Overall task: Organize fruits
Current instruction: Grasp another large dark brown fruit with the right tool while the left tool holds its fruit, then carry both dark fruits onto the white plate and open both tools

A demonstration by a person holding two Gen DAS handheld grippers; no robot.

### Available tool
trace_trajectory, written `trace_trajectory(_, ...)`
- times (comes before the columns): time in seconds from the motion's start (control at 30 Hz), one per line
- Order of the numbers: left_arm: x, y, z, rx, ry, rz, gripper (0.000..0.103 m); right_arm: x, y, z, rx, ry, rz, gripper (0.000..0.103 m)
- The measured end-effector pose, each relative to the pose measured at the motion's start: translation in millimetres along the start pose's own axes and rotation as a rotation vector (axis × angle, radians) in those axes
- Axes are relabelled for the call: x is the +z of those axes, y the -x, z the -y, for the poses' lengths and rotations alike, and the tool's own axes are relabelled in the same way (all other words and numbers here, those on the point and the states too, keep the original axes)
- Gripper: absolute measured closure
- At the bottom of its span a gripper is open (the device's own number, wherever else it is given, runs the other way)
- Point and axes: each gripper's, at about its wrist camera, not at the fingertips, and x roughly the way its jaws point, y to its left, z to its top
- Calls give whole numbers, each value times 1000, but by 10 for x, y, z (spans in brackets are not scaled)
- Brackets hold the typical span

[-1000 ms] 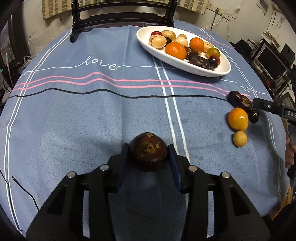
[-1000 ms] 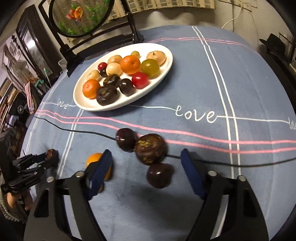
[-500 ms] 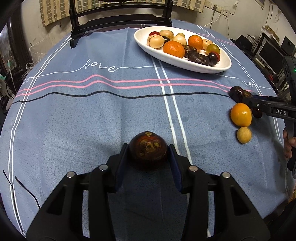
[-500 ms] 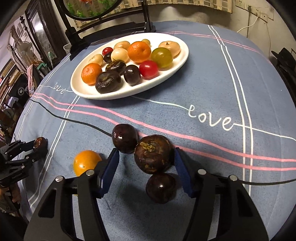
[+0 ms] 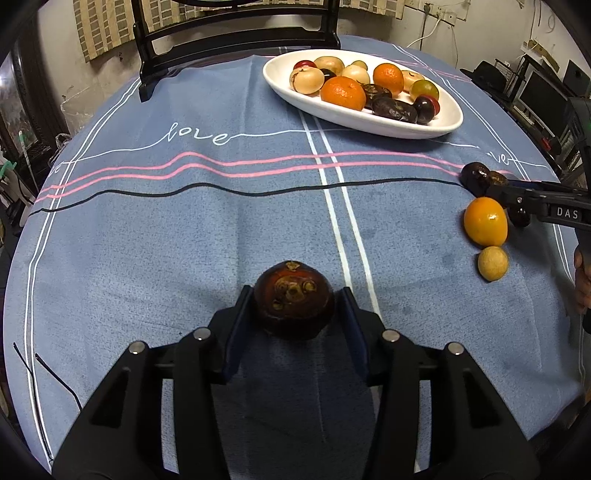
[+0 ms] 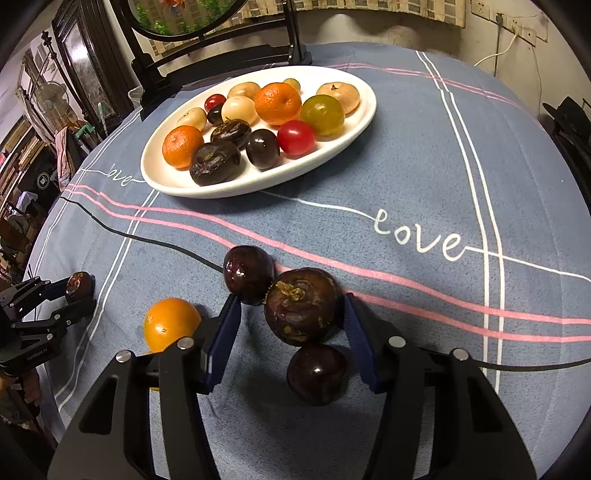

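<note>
My left gripper [image 5: 293, 308] is shut on a dark brown mangosteen [image 5: 293, 299] and holds it over the blue tablecloth. My right gripper [image 6: 291, 314] is open around another mangosteen [image 6: 301, 304] that lies on the cloth; its right pad touches the fruit and the left pad stands apart. A dark plum [image 6: 249, 273] lies just beyond it, a second plum [image 6: 317, 373] lies between the fingers nearer me, and an orange [image 6: 170, 323] lies to the left. The white oval plate [image 6: 351, 122] holds several fruits at the back. The right gripper also shows in the left wrist view [image 5: 532, 201].
A small yellow fruit [image 5: 492, 263] lies by the orange [image 5: 485, 220] near the table's right edge. A black mirror stand [image 5: 236, 33] stands at the back of the table. My left gripper shows in the right wrist view [image 6: 70, 299] at the left edge.
My right gripper has moved forward and narrowed around the mangosteen on the cloth. My left gripper has kept its hold on its mangosteen and shifted slightly.
</note>
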Motion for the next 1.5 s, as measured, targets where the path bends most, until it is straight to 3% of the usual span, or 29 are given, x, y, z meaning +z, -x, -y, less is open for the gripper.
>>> trace_trajectory(0.07, 3, 4, 9, 3, -2, -3, 55, 4, 4, 19, 3, -8, -3, 52)
trace_trajectory(0.1, 5, 2, 10, 5, -3, -6, 55, 4, 5, 28, 1, -12, -4, 61)
trace_trajectory(0.6, 11, 1, 9, 6, -9, -9, 55, -89, 167, -25, 4, -31, 10, 61)
trace_trajectory(0.77, 6, 11, -18, -10, -2, -2, 55, -222, 270, -77, 23, -57, 13, 61)
trace_trajectory(0.83, 3, 27, -35, -20, 7, 2, 60, -295, 315, -115, 25, -59, 13, 61)
trace_trajectory(1.0, -59, 115, -136, -81, 40, 2, 60, -465, 497, -182, 26, -68, 28, 61)
trace_trajectory(1.3, -216, 334, -315, -93, 39, -6, 60, -762, 748, -355, 53, -46, 25, 61)
trace_trajectory(1.5, -223, 373, -161, -122, -37, -20, 60, -858, 723, -367, 58, -50, 8, 61)
